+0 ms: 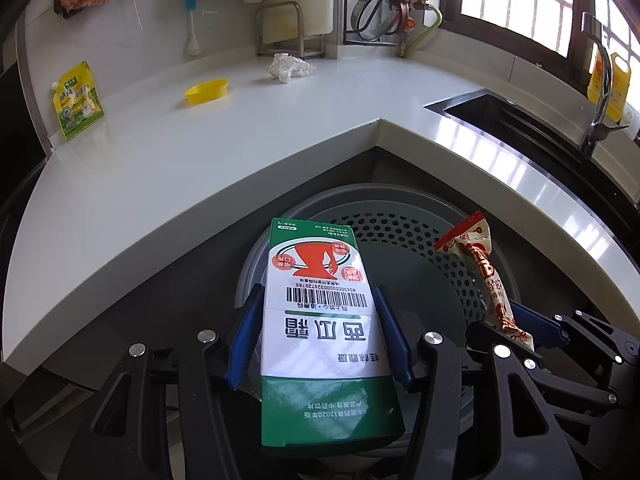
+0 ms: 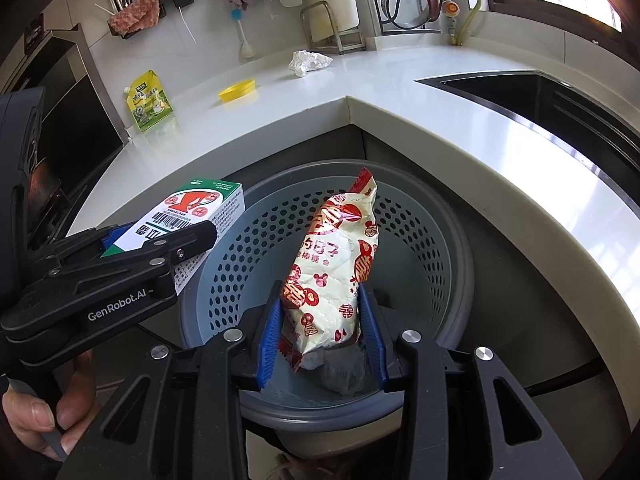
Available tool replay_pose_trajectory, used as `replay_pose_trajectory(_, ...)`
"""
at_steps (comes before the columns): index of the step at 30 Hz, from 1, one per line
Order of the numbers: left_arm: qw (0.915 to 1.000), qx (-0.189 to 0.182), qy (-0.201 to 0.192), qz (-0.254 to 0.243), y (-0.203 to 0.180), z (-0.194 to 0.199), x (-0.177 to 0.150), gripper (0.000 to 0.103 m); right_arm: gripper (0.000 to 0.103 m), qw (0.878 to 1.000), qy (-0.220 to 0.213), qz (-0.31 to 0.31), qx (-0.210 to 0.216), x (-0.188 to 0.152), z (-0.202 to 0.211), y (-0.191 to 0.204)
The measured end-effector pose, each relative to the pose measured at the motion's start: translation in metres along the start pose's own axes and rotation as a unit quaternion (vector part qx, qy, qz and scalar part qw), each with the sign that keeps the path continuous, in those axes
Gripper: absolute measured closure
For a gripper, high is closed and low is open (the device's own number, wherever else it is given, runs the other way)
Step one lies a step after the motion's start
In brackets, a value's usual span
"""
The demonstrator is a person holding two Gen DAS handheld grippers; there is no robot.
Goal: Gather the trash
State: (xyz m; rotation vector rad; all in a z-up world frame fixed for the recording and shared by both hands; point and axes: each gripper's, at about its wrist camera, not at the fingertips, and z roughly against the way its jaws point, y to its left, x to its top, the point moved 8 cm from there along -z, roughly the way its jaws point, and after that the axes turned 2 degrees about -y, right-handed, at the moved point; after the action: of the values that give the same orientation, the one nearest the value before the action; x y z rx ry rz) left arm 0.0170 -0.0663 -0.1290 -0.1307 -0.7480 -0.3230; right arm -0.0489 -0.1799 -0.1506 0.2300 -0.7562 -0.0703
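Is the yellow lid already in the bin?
No, the yellow lid lies on the white countertop, beyond the perforated bin.

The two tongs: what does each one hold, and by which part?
The left tongs grip the green and white box by its long sides, near the middle. The right tongs grip the snack bag by its lower end.

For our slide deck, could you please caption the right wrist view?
Right gripper holds a snack wrapper above the perforated bin.
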Motion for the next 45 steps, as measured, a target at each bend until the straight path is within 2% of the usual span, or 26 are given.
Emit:
replay_pose_trajectory(10, 1.0000, 0.001, 0.008, 0.004, 0.003, -0.005, 0.000, 0.049, 0.066, 1.000, 0.005, -0.006, 0.000, -0.001, -0.005, -0.004)
replay_pose_trajectory(15, 0.9999, 0.001, 0.010, 0.005, 0.003, -0.006, 0.000, 0.048, 0.061, 1.000, 0.003, -0.006, -0.002, 0.000, -0.005, -0.004)
replay_pose_trajectory(16, 0.9999, 0.001, 0.011, 0.006, 0.003, -0.006, -0.001, 0.047, 0.058, 1.000, 0.001, -0.007, -0.003, 0.000, -0.004, -0.005)
replay_pose_trajectory(18, 0.9999, 0.001, 0.010, 0.007, 0.004, -0.006, 0.000, 0.041, 0.047, 1.000, -0.005, -0.011, -0.001, 0.002, -0.002, -0.007)
replay_pose_trajectory(21, 0.9999, 0.002, 0.010, 0.011, 0.006, -0.006, 0.000, 0.035, 0.044, 1.000, -0.007, -0.015, -0.002, 0.003, -0.001, -0.010)
replay_pose_trajectory(34, 0.9998, 0.004, 0.009, 0.016, 0.011, -0.006, 0.000, 0.025, 0.039, 1.000, -0.013, -0.027, -0.001, 0.003, -0.001, -0.014)
replay_pose_trajectory(39, 0.9999, 0.005, 0.000, 0.016, 0.013, -0.002, 0.003, 0.018, 0.036, 0.999, -0.017, -0.028, 0.000, 0.005, 0.000, -0.014)
replay_pose_trajectory(45, 0.9998, 0.008, -0.008, 0.017, 0.016, 0.001, 0.007, 0.017, 0.036, 0.999, -0.023, -0.028, 0.000, 0.007, 0.002, -0.012)
